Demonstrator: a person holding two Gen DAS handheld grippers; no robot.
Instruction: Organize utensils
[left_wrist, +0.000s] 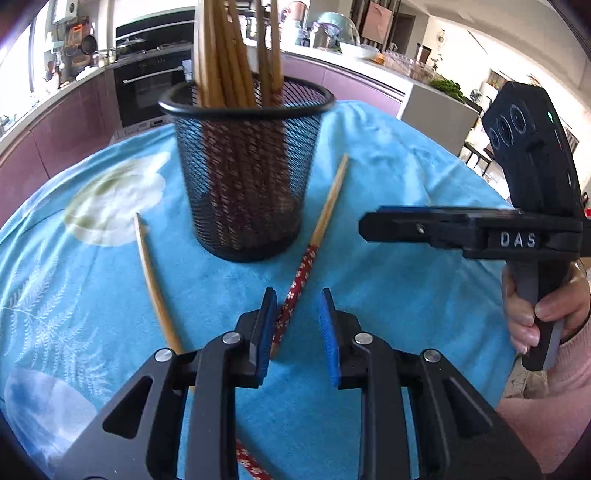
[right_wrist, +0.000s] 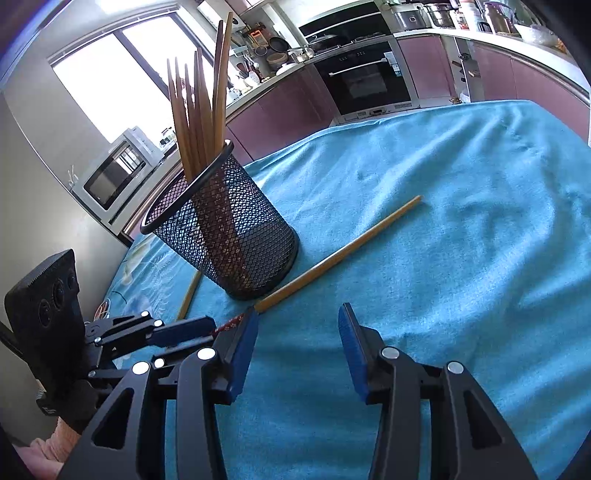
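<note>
A black mesh cup (left_wrist: 243, 177) stands on the blue cloth and holds several wooden chopsticks (left_wrist: 225, 55); it also shows in the right wrist view (right_wrist: 229, 232). A chopstick with a red patterned handle (left_wrist: 314, 251) lies to the right of the cup, its handle end between the open pads of my left gripper (left_wrist: 297, 328), not clamped. The same chopstick shows in the right wrist view (right_wrist: 340, 254). A second plain chopstick (left_wrist: 155, 284) lies to the left of the cup. My right gripper (right_wrist: 295, 350) is open and empty above the cloth; it shows from the side in the left wrist view (left_wrist: 369, 225).
The table is covered by a blue patterned cloth (left_wrist: 388, 177) whose edges drop off at the back and right. Kitchen counters, an oven (right_wrist: 365, 81) and a microwave (right_wrist: 118, 173) stand beyond the table.
</note>
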